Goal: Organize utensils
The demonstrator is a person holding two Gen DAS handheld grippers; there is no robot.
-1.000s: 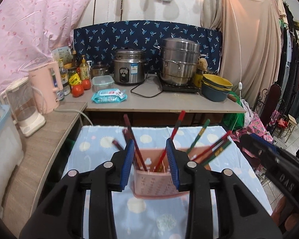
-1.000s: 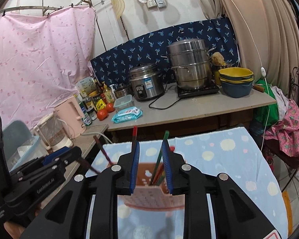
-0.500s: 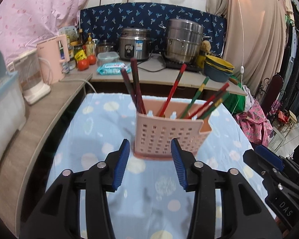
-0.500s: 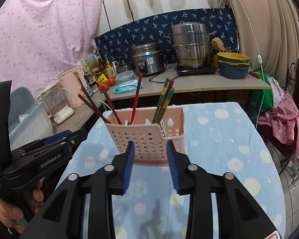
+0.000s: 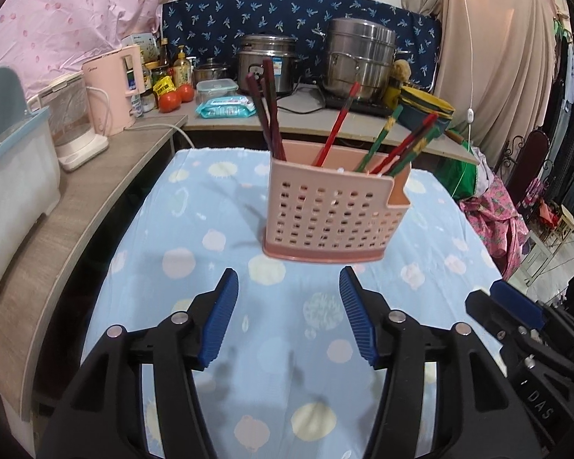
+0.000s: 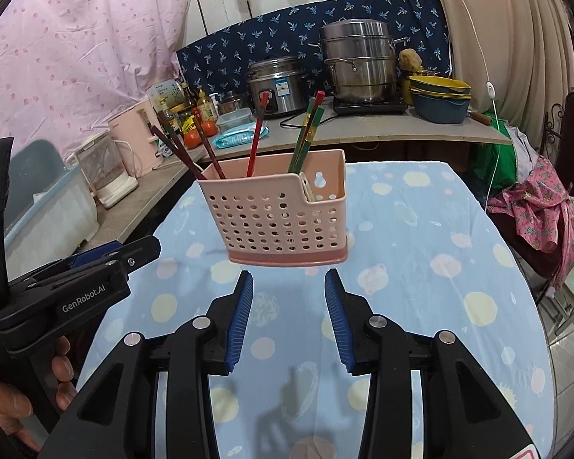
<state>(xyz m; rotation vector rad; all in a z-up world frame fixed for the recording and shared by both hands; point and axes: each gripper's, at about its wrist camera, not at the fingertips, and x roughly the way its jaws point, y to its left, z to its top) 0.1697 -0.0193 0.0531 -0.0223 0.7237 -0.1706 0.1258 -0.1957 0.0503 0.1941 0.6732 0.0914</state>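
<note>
Pink perforated holder (image 5: 331,216) stands upright on the blue-clothed table (image 5: 195,229), dead ahead of both claws and apart from them. The left claw (image 5: 289,315) is opening on nothing; the right claw (image 6: 289,315) gapes empty. Chopsticks (image 6: 306,135) lean upward and outward; which claw is nearer I cannot fairly tell.

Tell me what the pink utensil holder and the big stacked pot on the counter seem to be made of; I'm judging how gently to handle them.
The pink utensil holder looks like moulded plastic with a matte finish: thin walls, rows of punched holes, a darker pink base tray. The stacked steamer pot looks like stainless steel, polished: grey, shiny, with bright reflections and riveted handles.
</note>
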